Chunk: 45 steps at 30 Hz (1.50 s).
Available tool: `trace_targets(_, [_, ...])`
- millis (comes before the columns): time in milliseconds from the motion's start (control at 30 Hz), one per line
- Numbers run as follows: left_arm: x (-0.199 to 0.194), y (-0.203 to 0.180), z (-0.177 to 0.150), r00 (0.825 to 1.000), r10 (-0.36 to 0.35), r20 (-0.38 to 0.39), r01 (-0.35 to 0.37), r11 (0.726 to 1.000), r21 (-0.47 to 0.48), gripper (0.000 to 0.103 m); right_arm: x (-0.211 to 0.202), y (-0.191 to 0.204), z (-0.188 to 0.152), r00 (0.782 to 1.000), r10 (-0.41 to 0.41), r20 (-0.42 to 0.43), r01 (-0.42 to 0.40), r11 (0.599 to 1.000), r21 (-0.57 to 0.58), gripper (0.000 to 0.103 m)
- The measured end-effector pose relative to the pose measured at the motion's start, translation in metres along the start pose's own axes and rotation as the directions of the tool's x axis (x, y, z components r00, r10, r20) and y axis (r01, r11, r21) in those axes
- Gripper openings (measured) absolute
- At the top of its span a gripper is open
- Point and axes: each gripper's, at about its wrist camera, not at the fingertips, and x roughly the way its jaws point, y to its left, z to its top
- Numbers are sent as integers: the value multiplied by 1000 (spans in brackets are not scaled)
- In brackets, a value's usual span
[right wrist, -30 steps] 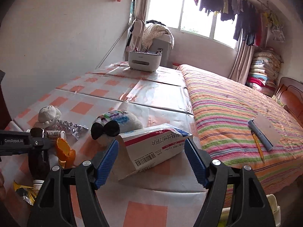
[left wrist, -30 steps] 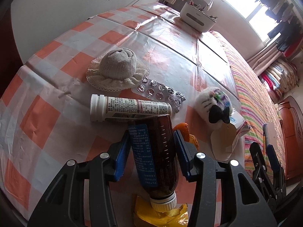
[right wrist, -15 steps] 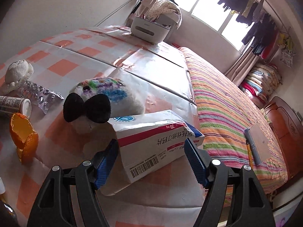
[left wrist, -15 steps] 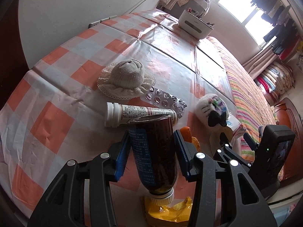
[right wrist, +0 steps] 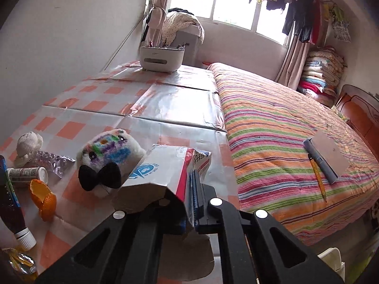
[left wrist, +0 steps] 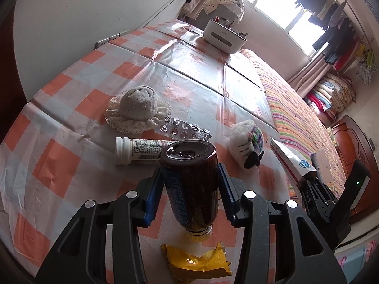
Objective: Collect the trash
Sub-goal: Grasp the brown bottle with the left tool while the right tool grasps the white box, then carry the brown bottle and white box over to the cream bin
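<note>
The glossy checkered tablecloth (left wrist: 71, 161) is bare toward the wall and the far white caddy (right wrist: 161, 56), while its right edge meets the striped bed (right wrist: 284, 127). Near that edge the right gripper (right wrist: 165, 203) is clenched on the flattened medicine box (right wrist: 163, 172), lifted beside the fluffy plush toy (right wrist: 109, 151). The left gripper (left wrist: 189, 189) grips the smooth brown bottle (left wrist: 191, 184), cap down, above a crumpled yellow wrapper (left wrist: 196, 262); behind lie a white tube (left wrist: 139, 150), a foil blister pack (left wrist: 182, 127), a knitted hat (left wrist: 138, 106).
</note>
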Motion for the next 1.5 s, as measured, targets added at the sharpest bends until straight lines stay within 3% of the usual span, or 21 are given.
trace_targets(300, [-8, -14, -4, 999, -25, 47, 23, 999, 44, 43, -42, -31, -7, 992, 85, 91, -95, 989, 109, 4])
trace_targets(533, [-10, -27, -7, 996, -35, 76, 29, 996, 82, 43, -62, -47, -19, 986, 125, 112, -142, 977, 157, 4])
trace_targets(1500, [2, -97, -46, 995, -70, 75, 46, 959, 281, 43, -114, -124, -93, 989, 74, 124, -112, 936, 334, 4])
